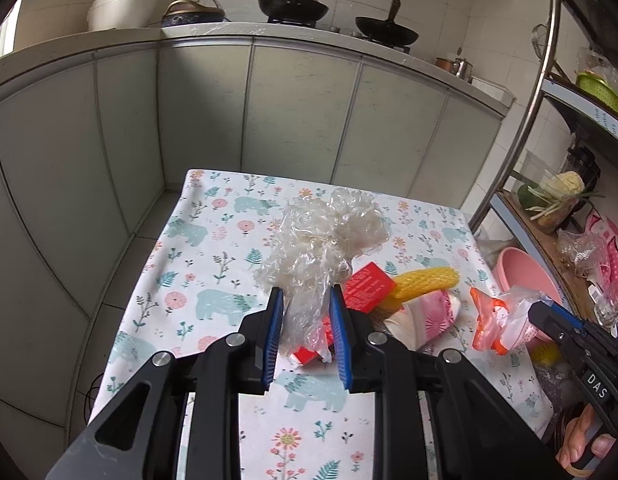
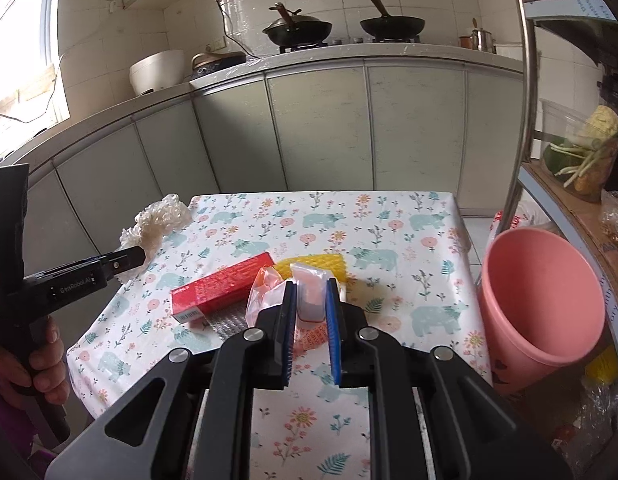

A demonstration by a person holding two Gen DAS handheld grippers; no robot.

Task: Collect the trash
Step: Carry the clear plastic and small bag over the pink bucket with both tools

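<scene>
At the left of the right wrist view, the left claw (image 2: 143, 257) reaches in from the frame's edge, pinching a crumpled clear plastic wrap (image 2: 159, 218) that hangs off the bench's (image 2: 429, 280) left corner. The left wrist view shows the same wrap (image 1: 321, 236) bunched up through the middle of the frame, its tail squeezed between the blue pads (image 1: 273, 340). It looks feather-light and springy, so a hold on the gathered neck suits it better than the puffed top.

Centre frame lie a red box (image 2: 225, 290) and a yellow foam net (image 2: 321, 266), both flat on the cloth. The box looks stiff; the net is soft and crushable.

The right claw (image 2: 311, 294) is closed on a small pink-and-white plastic bag (image 2: 309, 300), probably slippery film.

At the right edge stands a tilted pink bin (image 2: 545, 300), mouth open; only the right wrist view shows its inside, which appears empty. The left wrist view catches just its rim (image 1: 513, 264) behind the right claw (image 1: 539, 314).
</scene>
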